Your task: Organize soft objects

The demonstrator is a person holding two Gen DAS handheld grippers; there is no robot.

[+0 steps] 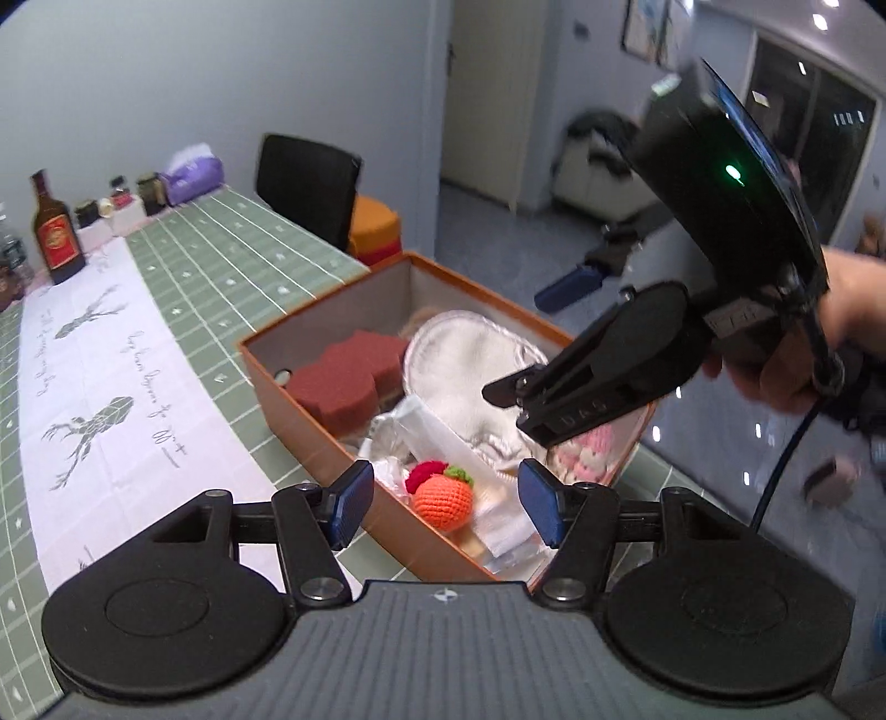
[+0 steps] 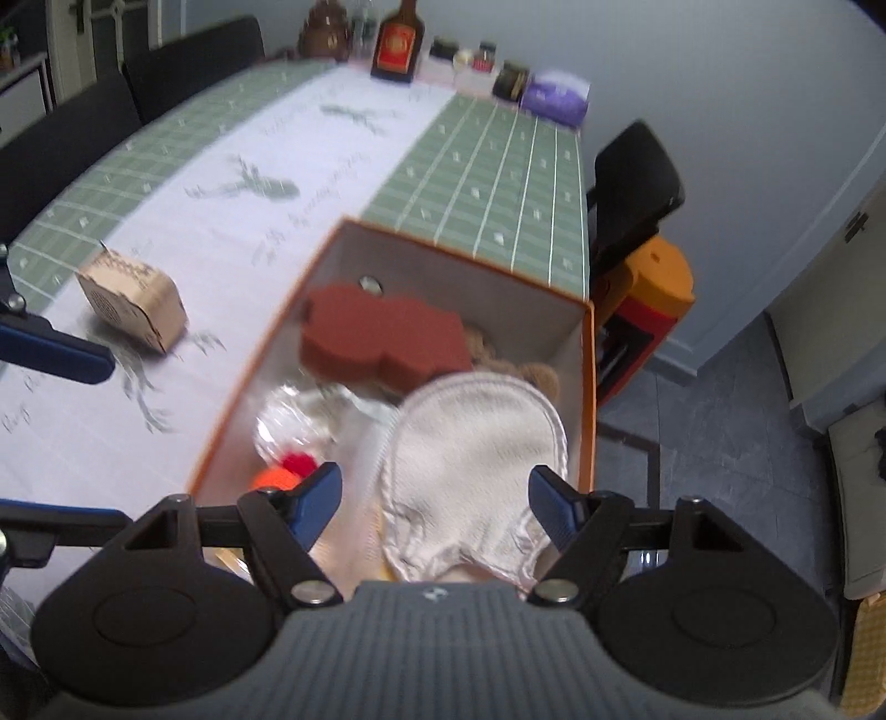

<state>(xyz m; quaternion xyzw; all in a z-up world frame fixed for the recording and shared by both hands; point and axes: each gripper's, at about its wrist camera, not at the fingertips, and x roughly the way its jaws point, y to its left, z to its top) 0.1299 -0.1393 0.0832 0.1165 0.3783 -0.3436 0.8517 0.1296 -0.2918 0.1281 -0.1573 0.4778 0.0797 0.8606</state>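
An orange box (image 1: 310, 426) (image 2: 243, 387) sits on the table and holds soft things: a dark red sponge (image 1: 343, 382) (image 2: 382, 338), a white cloth mitt (image 1: 470, 360) (image 2: 476, 471), a crocheted orange fruit (image 1: 446, 501) (image 2: 271, 476), clear plastic wrap (image 2: 293, 421) and a pink-white item (image 1: 587, 451). My left gripper (image 1: 446, 498) is open and empty, just above the box's near end. My right gripper (image 2: 434, 498) is open and empty, hovering over the mitt; it also shows in the left wrist view (image 1: 515, 399).
A small cardboard box (image 2: 133, 302) lies on the white runner left of the orange box. A liquor bottle (image 1: 55, 232) (image 2: 397, 44), jars (image 2: 509, 80) and a purple pack (image 1: 191, 174) (image 2: 556, 97) stand at the table's far end. Black chairs (image 1: 307, 183) (image 2: 631, 183) and an orange stool (image 2: 659, 282) stand alongside.
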